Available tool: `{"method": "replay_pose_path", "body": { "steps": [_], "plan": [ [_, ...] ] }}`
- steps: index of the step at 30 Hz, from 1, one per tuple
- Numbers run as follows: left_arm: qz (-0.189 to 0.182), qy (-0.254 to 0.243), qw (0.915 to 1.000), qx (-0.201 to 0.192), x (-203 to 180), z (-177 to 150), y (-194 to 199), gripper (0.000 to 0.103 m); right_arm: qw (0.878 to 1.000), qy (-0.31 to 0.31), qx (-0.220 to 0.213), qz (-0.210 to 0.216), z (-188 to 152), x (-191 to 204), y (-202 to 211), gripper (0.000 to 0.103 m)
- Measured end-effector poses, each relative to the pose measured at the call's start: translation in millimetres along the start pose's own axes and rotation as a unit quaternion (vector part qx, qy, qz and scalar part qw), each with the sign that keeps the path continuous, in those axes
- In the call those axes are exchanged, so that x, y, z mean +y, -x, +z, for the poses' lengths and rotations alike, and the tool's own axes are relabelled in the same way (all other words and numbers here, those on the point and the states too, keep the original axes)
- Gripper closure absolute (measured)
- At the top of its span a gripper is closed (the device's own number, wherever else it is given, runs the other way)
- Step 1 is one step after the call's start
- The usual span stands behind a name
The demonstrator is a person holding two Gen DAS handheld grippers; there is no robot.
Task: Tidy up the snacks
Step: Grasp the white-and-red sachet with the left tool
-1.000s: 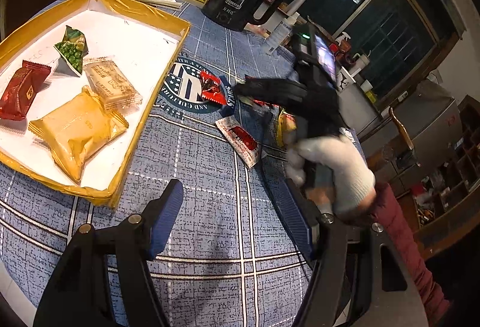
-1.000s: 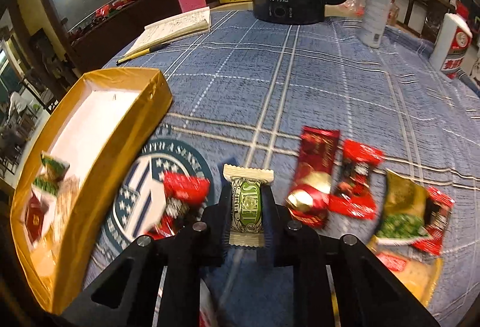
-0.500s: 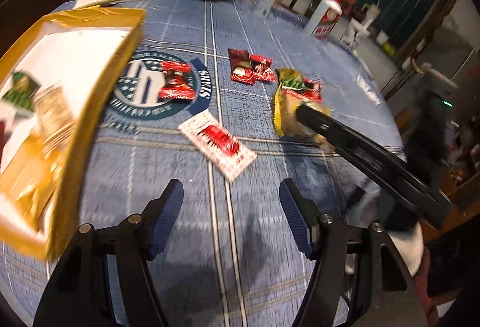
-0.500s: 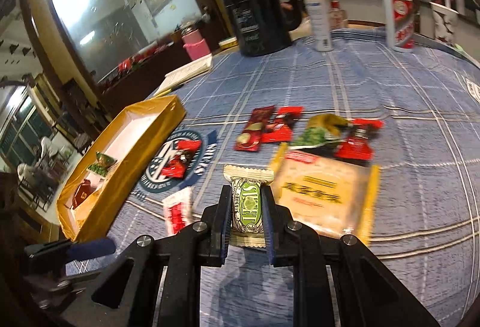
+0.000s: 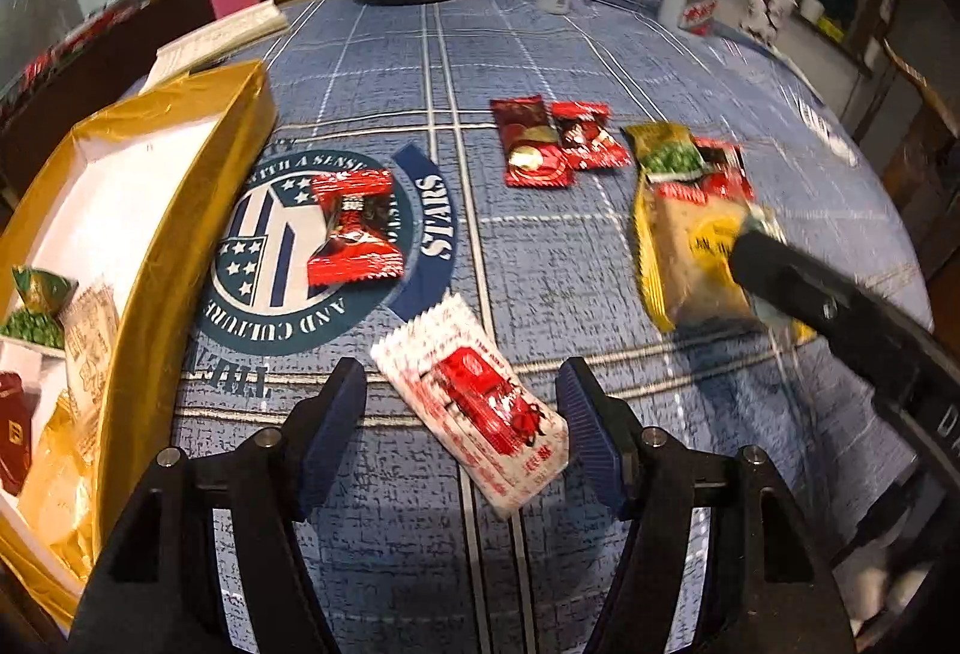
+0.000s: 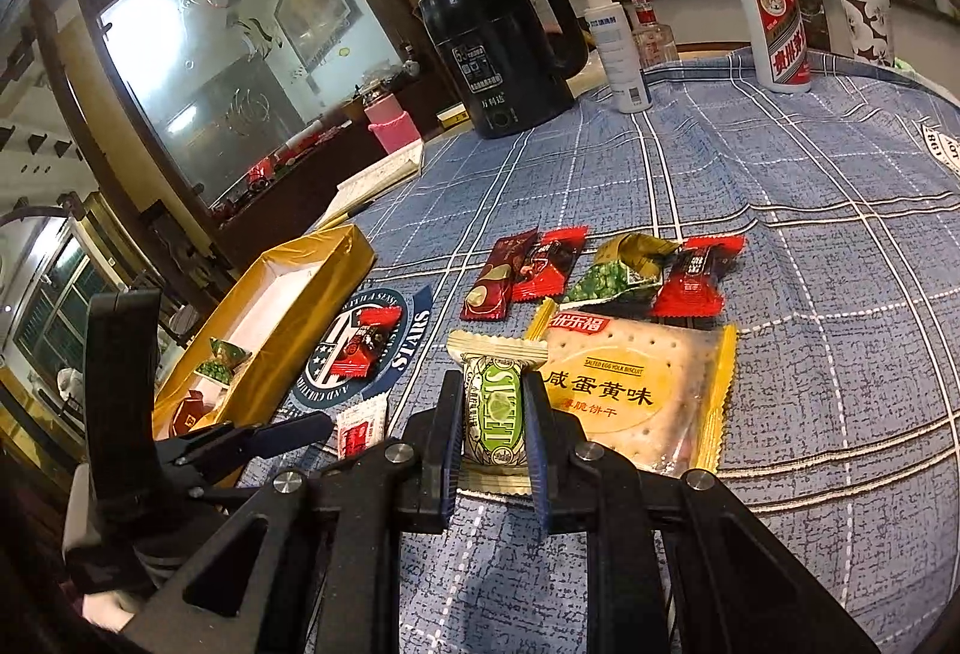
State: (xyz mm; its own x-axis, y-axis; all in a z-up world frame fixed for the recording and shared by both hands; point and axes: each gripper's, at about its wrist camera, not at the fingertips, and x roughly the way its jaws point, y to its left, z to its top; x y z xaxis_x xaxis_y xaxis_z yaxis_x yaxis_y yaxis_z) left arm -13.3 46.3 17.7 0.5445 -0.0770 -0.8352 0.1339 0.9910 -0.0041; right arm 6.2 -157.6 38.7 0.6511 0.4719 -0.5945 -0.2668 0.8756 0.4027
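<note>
My right gripper is shut on a green and cream sweet packet, held above the blue cloth. My left gripper stands open, its blue pads either side of a white and red sachet lying on the cloth. The gold tray at the left holds a green pea packet, a cracker packet and others. Loose on the cloth lie a red candy, a dark red packet, a small red packet, a green pea packet and a yellow biscuit packet.
A black kettle, a white spray bottle, a white liquor bottle and a paper cup stand at the table's far side. A notebook and a pink bottle lie far left.
My left gripper has swung from above the tray to over the white and red sachet. My right gripper, still holding the green packet, has drawn back and to the right of the loose snacks.
</note>
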Motion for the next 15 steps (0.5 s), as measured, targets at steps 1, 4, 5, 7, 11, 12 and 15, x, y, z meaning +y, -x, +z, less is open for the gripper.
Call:
{"method": "replay_pose_path", "body": {
  "steps": [1,4,5,7,11,12,15],
  "plan": [
    [0.002,-0.009,1.0,-0.005,-2,-2,2,0.048,1.0,0.001,0.0,0.0,0,0,0,0.084],
    [-0.009,-0.025,0.9995,-0.017,-6,-6,8,0.075,1.0,0.004,0.0,-0.006,-2,2,-2,0.084],
    [-0.016,-0.024,0.9994,-0.018,-6,-6,9,0.075,1.0,0.005,0.0,-0.008,-2,2,-2,0.084],
    [-0.025,-0.018,0.9993,-0.022,-3,-7,11,0.075,1.0,0.005,0.0,-0.014,-3,1,-4,0.084],
    [-0.046,0.004,0.9983,-0.035,6,-10,22,0.075,1.0,0.007,-0.005,-0.027,-3,0,-4,0.084],
    [-0.053,0.01,0.9978,-0.039,10,-11,26,0.075,1.0,0.008,-0.005,-0.028,-3,0,-5,0.084],
    [-0.073,0.036,0.9951,-0.056,25,-17,46,0.075,0.999,0.011,-0.006,-0.031,-4,0,-6,0.084]
  ]
}}
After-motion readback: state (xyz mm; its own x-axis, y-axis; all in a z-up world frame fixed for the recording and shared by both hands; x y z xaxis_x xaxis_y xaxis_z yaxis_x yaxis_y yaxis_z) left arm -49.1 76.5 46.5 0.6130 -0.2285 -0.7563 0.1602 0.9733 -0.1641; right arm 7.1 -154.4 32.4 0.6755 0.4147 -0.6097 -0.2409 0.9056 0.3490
